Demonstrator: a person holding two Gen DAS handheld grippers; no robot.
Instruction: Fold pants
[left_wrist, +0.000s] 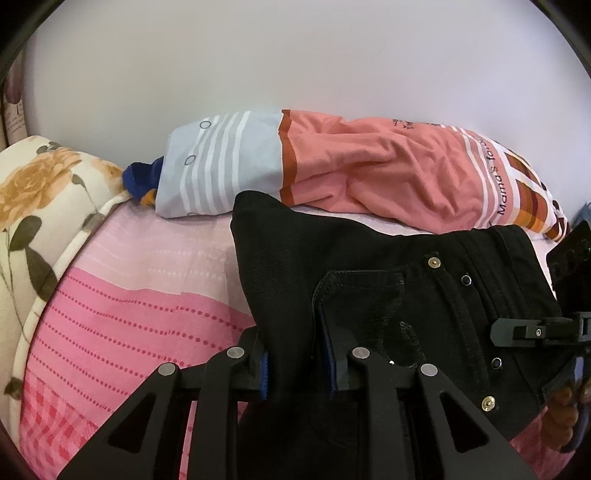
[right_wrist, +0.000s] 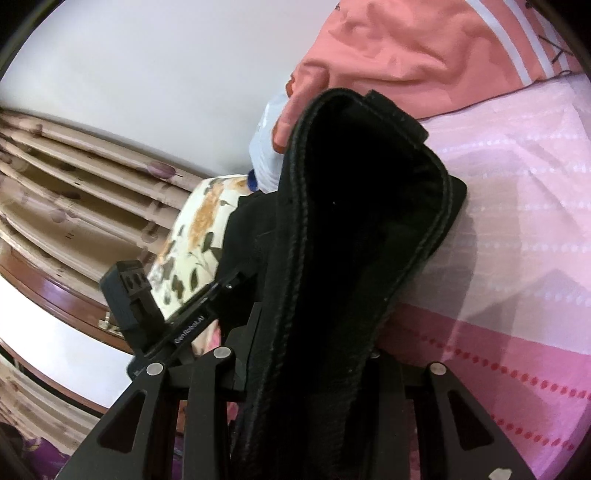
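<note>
Left tongs (left_wrist: 299, 365) pinch the black pants (left_wrist: 388, 280); right tongs (right_wrist: 306, 354) pinch their waistband (right_wrist: 369, 206) above a pink bed (left_wrist: 129, 288) beside a white wall (left_wrist: 295, 55).

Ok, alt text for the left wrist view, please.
The left gripper fingers pinch a fold of black pants lying on a pink bedsheet. Behind lie a salmon striped blanket and a floral pillow.

The right gripper (right_wrist: 314, 354) clamps a thick fold of the black pants (right_wrist: 354, 229), lifted above the pink bedsheet (right_wrist: 517, 229). The left gripper (right_wrist: 221, 291) grips the fabric's left side. A floral pillow (right_wrist: 192, 236) lies behind, near the salmon blanket (right_wrist: 399, 48).
</note>
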